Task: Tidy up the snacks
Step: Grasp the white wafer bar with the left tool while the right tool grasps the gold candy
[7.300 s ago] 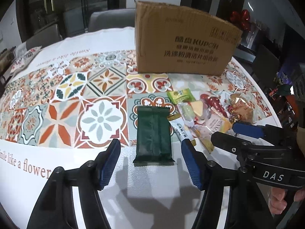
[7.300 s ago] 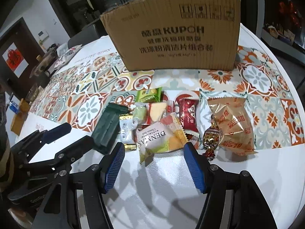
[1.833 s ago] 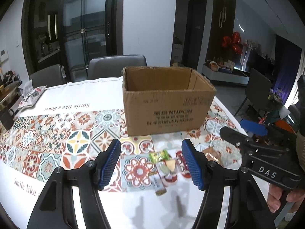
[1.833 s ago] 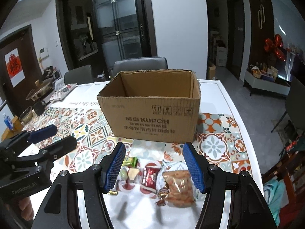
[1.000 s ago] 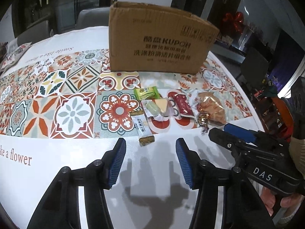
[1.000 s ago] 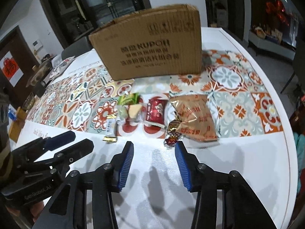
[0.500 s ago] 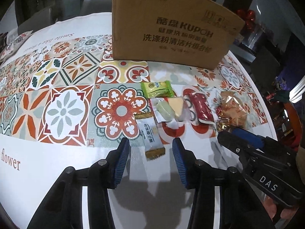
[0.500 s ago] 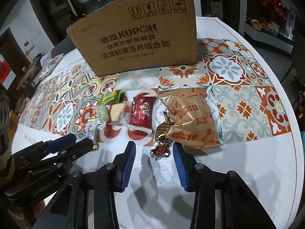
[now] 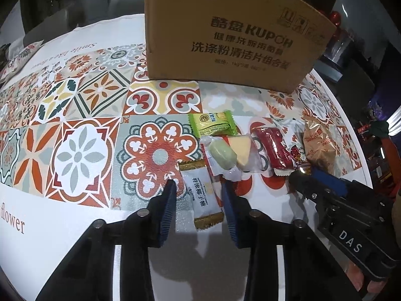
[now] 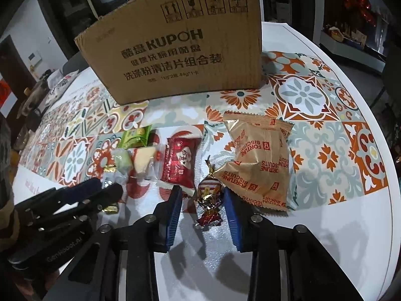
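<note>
Your left gripper (image 9: 198, 188) points steeply down at the table (image 9: 75, 225), jaws closing, with the white-and-gold candy packet (image 9: 201, 195) lying between the blue pads (image 9: 168, 205); a sliver of table shows on both sides of the packet, so the pads are not pressing on it. Your right gripper (image 10: 203, 195) is in the same posture, jaws closing around the twist-wrapped red-and-gold candy (image 10: 209, 195); its wrapper ends sit close to both pads, but a gap shows on each side and no squeeze is visible. Both candies lie flat on the patterned tablecloth (image 9: 75, 150) near its front edge. The remaining snacks sit in a loose row just beyond: a green packet (image 9: 213, 124), a clear packet with a green piece and a yellow wedge (image 9: 230, 154), a red packet (image 10: 179, 161) touching the twist candy's left side, and a tan bag printed "FORTUNE BISCUITS" (image 10: 260, 160) just beside its right. The cardboard box (image 10: 180, 42), printed KUPOH, stands upright behind the row, apart from the snacks; its inside is hidden from both cameras. In the left wrist view your right gripper (image 9: 300, 175) enters from the lower right, with fingers (image 9: 376, 279) of your hand showing under its body.
</note>
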